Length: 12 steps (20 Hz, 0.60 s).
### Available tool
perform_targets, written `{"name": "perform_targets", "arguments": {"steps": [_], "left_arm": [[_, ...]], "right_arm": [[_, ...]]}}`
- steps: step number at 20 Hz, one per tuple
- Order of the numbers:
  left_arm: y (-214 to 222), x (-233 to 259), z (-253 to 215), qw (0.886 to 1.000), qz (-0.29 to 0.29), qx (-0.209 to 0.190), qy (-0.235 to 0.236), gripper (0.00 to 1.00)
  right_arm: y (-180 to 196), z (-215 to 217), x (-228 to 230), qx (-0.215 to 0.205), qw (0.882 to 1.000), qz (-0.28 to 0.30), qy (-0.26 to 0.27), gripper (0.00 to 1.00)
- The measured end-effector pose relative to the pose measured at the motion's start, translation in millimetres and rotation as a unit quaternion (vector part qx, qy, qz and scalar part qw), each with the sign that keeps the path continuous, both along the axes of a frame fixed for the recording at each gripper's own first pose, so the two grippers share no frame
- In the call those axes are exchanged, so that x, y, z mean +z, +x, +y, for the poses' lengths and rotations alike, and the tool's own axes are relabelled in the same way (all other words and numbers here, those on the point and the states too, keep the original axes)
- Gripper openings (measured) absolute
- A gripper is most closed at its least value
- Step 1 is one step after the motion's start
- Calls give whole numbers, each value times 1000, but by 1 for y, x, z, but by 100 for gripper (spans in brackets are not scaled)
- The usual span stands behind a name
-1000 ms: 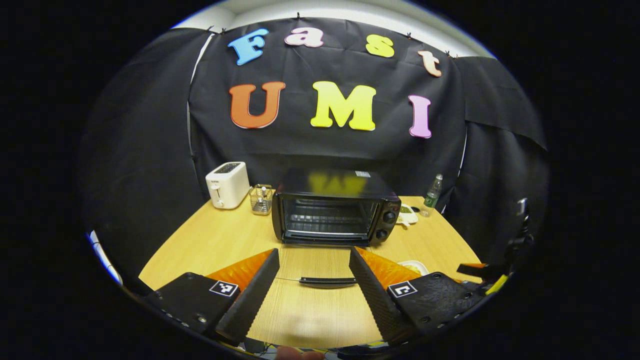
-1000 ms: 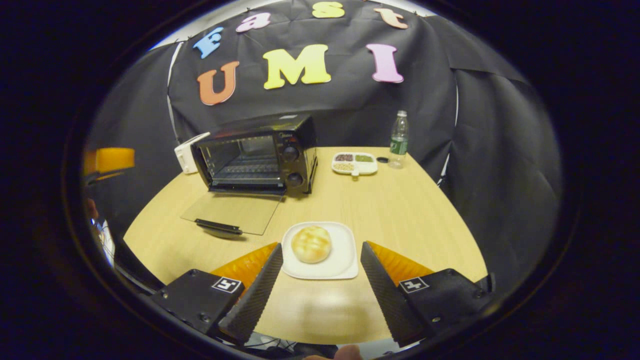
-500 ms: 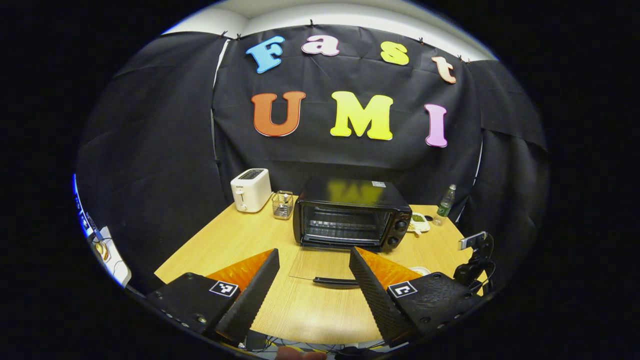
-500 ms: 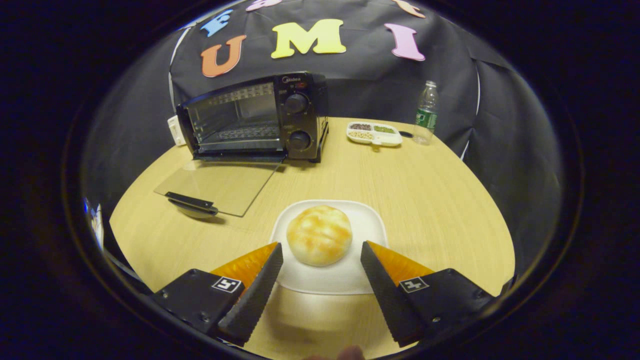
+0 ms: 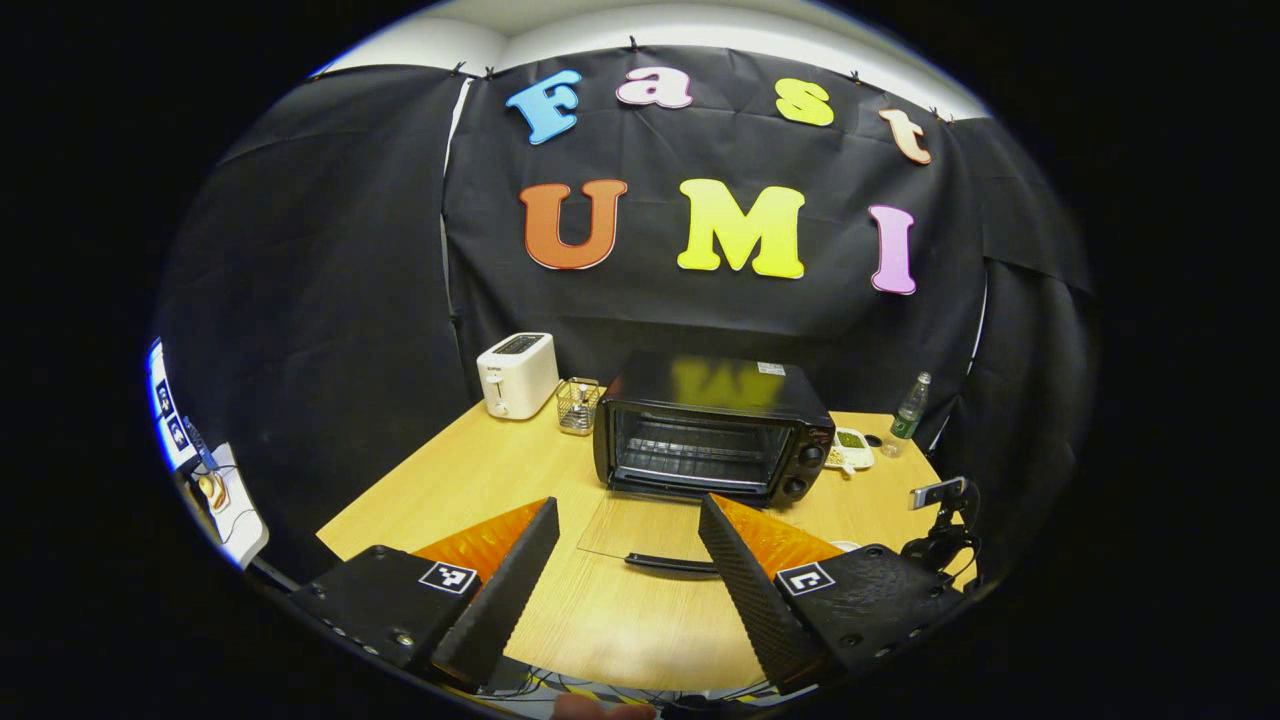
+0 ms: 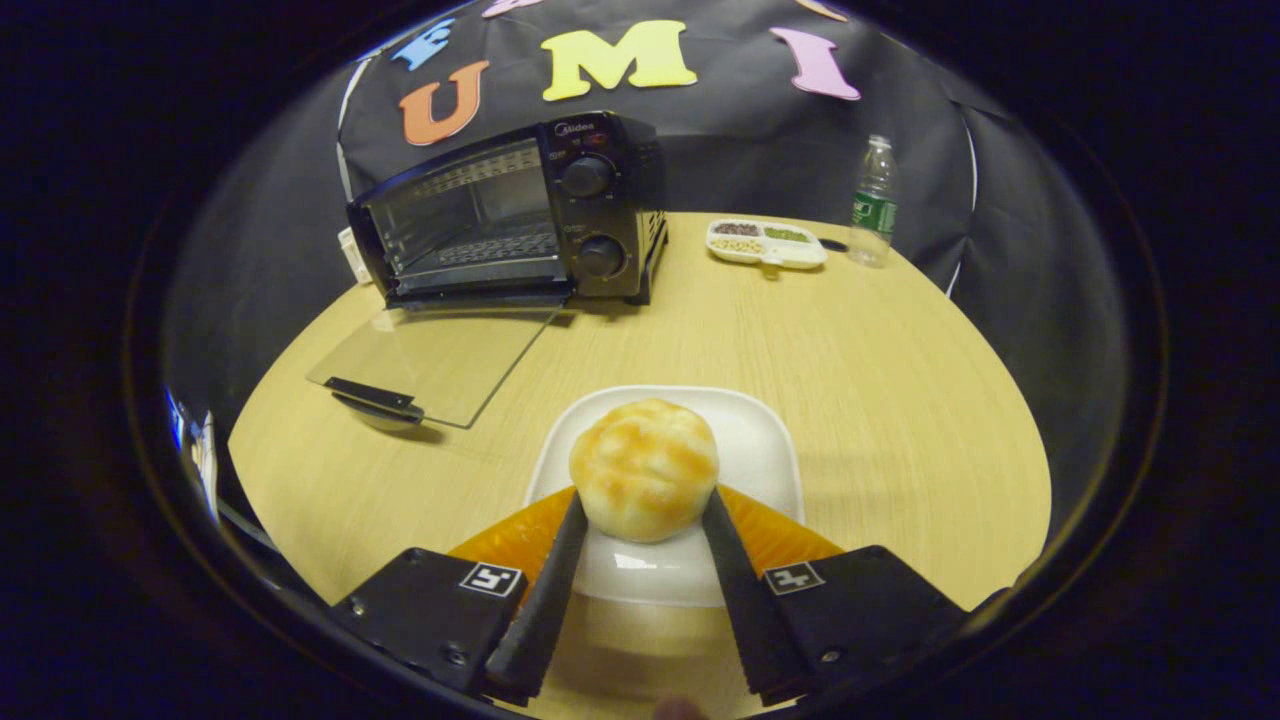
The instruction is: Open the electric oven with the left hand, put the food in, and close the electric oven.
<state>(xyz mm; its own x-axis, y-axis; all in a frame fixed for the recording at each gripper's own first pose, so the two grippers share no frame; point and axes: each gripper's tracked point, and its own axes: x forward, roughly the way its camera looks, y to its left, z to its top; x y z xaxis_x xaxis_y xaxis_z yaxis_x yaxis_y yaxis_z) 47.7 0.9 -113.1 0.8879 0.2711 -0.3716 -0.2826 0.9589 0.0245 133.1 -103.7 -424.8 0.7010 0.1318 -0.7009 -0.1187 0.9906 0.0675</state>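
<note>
A brand mark is seen on the electric oven [image 6: 510, 215] above its knobs, too small to be read. The bun [image 6: 644, 468] on the white plate [image 6: 770, 455] is pinched between the right gripper's [image 6: 640, 520] fingers. The left gripper [image 5: 625, 520] is held wide apart and empty, with the lowered glass door [image 5: 640, 525] beyond its fingers.

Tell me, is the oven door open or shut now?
Open. The glass door lies folded down flat in front of the oven, its handle at the near edge, and the wire rack inside shows.
</note>
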Motion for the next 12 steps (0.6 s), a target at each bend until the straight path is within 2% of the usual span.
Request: {"name": "perform_targets", "arguments": {"steps": [6, 12], "left_arm": [[13, 7, 8, 999, -4, -43, -4, 93], [12, 11, 46, 996, -7, -89, -6, 93]], "right_arm": [[-16, 16, 36, -77, 994, 2, 74, 60], [-26, 98, 73, -137, 975, -13, 172, 59]]}}
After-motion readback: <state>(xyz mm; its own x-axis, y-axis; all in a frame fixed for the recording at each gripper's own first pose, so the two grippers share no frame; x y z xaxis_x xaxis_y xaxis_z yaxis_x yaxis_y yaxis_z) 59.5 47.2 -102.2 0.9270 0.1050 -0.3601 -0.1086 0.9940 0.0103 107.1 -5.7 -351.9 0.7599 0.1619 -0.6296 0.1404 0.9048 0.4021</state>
